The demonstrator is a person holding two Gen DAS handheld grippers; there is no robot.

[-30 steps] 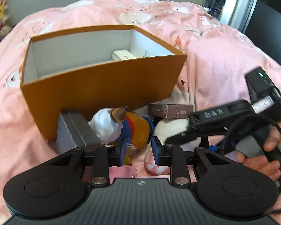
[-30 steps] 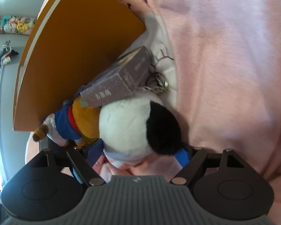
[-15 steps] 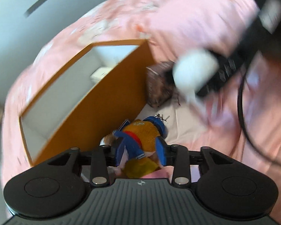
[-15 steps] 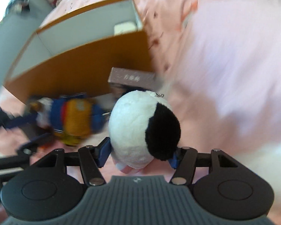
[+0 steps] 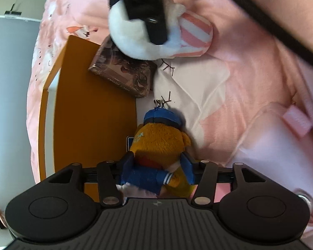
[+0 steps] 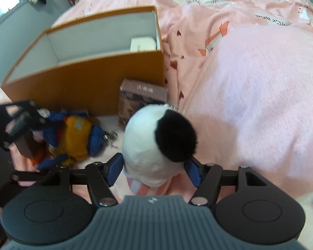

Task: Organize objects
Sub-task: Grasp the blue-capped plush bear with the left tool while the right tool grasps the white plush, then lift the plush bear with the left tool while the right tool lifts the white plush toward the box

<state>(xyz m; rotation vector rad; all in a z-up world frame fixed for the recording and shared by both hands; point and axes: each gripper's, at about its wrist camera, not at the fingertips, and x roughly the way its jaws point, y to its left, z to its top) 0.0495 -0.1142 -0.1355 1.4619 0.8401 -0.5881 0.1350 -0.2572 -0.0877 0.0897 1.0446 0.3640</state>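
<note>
Left gripper (image 5: 157, 167) jaws clamp the orange plush doll (image 5: 158, 145); orange box (image 5: 89, 112) just beside — patterned carton (image 5: 123, 75) touching it.

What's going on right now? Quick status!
Left gripper shut on orange plush. Right gripper shut on white plush. Orange box open. Purple carton leaning against its front wall.

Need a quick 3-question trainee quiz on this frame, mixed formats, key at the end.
1. True or false: the left claw is shut on the orange plush bear in blue cap and jacket.
2. Which toy does the right claw hold? A) white-and-black round plush B) yellow rubber duck C) green dinosaur
3. Fill in: a small white box lies inside the orange cardboard box; the mauve patterned box sits ____ it, on the pink bedding.

Key: 1 true; 2 A; 3 outside
</note>
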